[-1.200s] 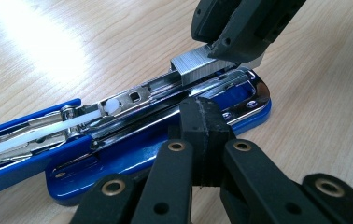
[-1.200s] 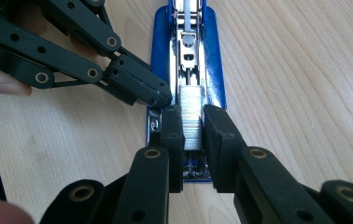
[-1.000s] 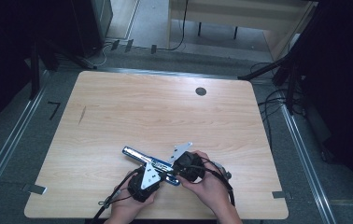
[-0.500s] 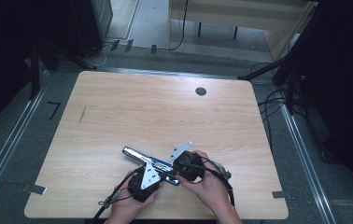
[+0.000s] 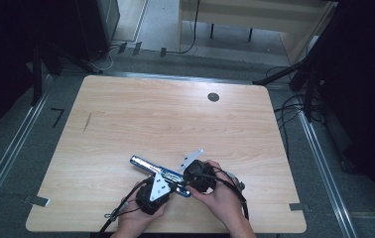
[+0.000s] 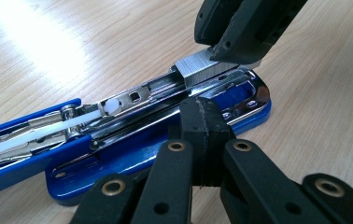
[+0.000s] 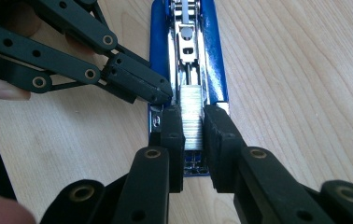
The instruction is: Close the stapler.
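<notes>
Your right gripper (image 7: 193, 135) has its two jaws narrowed onto a strip of staples (image 7: 192, 116), one jaw touching each side, and the strip sits in the metal channel of an opened blue stapler (image 7: 186, 60) that stretches straight ahead of those jaws. Your left gripper (image 6: 205, 121) comes in from the side with its jaws pressed together (no gap between them that I can see), the tips resting against the chrome edge of the stapler's front end, just beside the strip. Seen from that gripper, the staples (image 6: 202, 70) lie just beyond its tips, with the other gripper's jaws coming down on them from above. From above, the stapler (image 5: 148, 165) lies on the wooden table (image 5: 175, 119), near its front edge, running away to the left from where both grippers meet, your hands close together behind them.
</notes>
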Demonstrator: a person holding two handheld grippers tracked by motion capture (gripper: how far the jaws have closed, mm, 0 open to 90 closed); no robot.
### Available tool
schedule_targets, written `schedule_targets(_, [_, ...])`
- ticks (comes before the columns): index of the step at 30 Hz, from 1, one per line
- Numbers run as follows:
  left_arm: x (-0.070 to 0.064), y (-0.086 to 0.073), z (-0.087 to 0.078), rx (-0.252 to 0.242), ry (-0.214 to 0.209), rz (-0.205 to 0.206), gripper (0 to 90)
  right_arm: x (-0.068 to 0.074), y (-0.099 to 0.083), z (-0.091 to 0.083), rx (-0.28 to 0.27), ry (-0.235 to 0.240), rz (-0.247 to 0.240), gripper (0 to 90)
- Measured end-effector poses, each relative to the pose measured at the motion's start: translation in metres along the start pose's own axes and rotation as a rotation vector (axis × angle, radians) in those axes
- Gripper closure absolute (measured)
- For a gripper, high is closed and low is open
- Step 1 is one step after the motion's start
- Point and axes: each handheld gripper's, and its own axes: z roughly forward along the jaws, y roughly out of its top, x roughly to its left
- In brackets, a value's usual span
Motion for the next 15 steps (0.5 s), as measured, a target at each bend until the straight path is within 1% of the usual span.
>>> schedule_targets(6, [0.0, 0.0, 0.0, 0.0, 0.0, 0.0, 90.0, 0.0009, 0.0008, 0.0006, 0.008, -0.006, 0.007, 79.7])
schedule_targets(15, [0.0001, 0.0, -0.0001, 0.001, 0.0, 0.002, 90.0, 0.002, 0.0022, 0.0032, 0.008, -0.014, -0.007, 79.6])
